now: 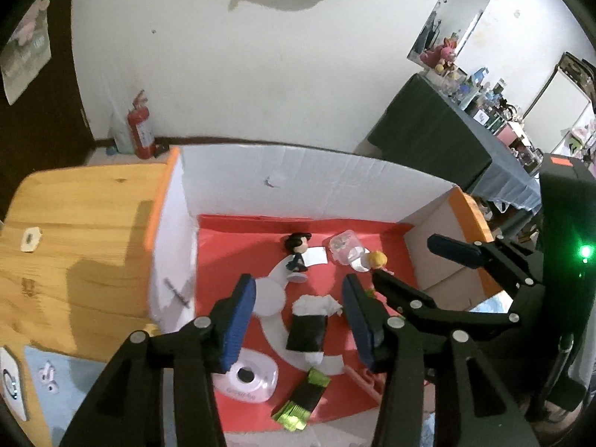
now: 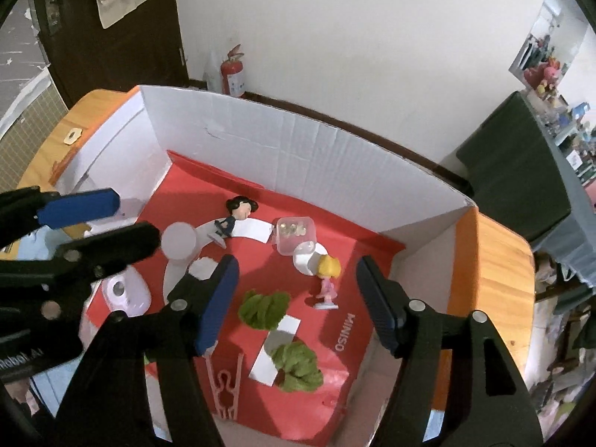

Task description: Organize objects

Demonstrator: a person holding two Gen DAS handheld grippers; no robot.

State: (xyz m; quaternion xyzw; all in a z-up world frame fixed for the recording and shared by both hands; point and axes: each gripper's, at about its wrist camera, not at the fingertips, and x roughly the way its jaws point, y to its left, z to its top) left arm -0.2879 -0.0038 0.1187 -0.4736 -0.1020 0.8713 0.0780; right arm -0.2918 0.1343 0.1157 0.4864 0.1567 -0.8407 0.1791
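A cardboard box [image 1: 298, 182] [image 2: 298, 141] with a red floor holds small things. A dark-haired figurine [image 1: 297, 251] [image 2: 234, 214] lies near the back. A blonde figurine [image 2: 327, 279] [image 1: 377, 259] stands beside a clear plastic container [image 2: 296, 234] [image 1: 344, 246]. Two green tufts [image 2: 264, 307] [image 2: 298, 367] lie in front. A black packet [image 1: 306, 329] lies between my left fingers. My left gripper [image 1: 298, 309] is open above it. My right gripper [image 2: 294, 298] is open above the tufts. Each gripper shows in the other's view.
A white camera-like device [image 1: 247, 378] [image 2: 123, 292], a green-and-black wrapper [image 1: 301, 402] and a pink clip [image 2: 227, 387] lie near the front. The box sits on a wooden table [image 1: 74, 223]. A fire extinguisher [image 1: 141, 130] stands at the wall.
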